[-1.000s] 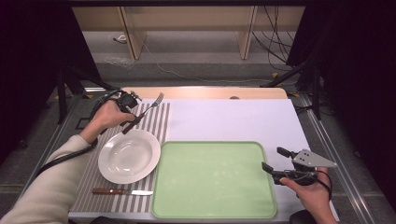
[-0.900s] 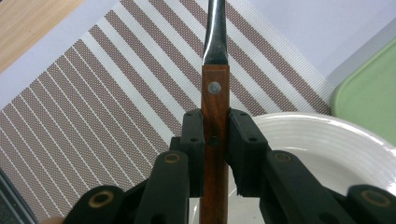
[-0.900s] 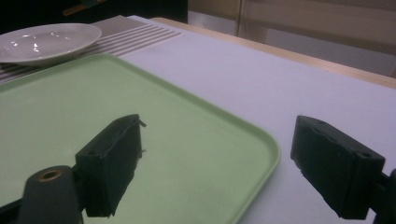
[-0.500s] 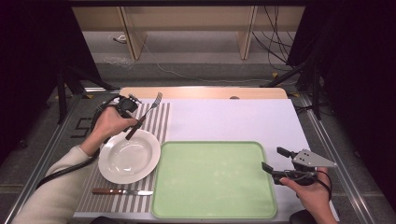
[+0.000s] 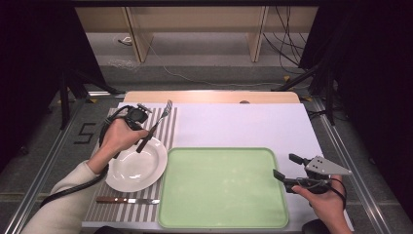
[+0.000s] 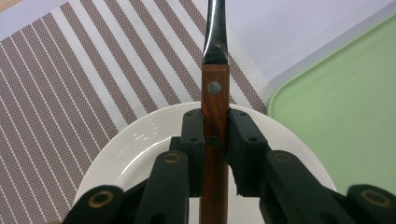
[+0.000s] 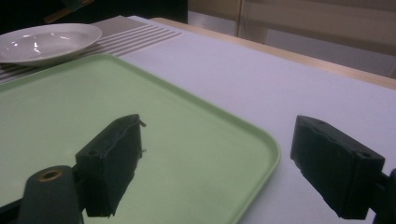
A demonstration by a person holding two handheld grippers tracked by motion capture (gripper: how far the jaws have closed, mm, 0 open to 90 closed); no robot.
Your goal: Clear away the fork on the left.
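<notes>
I have the left tool [image 6: 215, 140] clenched on the wooden handle of a fork [image 6: 215, 93]; in the left gripper view the two black jaws press against either side of the riveted handle, and the dark metal neck runs up and away past them. From the high view the fork [image 5: 155, 126] is lifted off the bench and tilted, handle end low over the far rim of the white plate [image 5: 139, 168], tines pointing up and away over the striped placemat [image 5: 168, 124]. My left hand [image 5: 119, 136] sits over the far-left edge of the plate, with the tool's cable trailing back along the sleeve.

The plate rests on the placemat at the left of the bench, just beside the left edge of the green tray [image 5: 221, 187]. A knife [image 5: 127, 200] with a wooden handle lies flat on the placemat on the near side of the plate, blade pointing toward the tray.

The right tool [image 5: 287, 170] is released: in the right gripper view its jaws stand wide apart with nothing between them. It hovers over the right rim of the tray [image 7: 261, 140], one jaw above the green surface and the other above the white mat [image 7: 261, 79] beside it. My right hand [image 5: 324, 197] holds it at the near right corner of the bench [image 5: 209, 96]. In that same view I see the plate [image 7: 46, 39] far off at the top left.
</notes>
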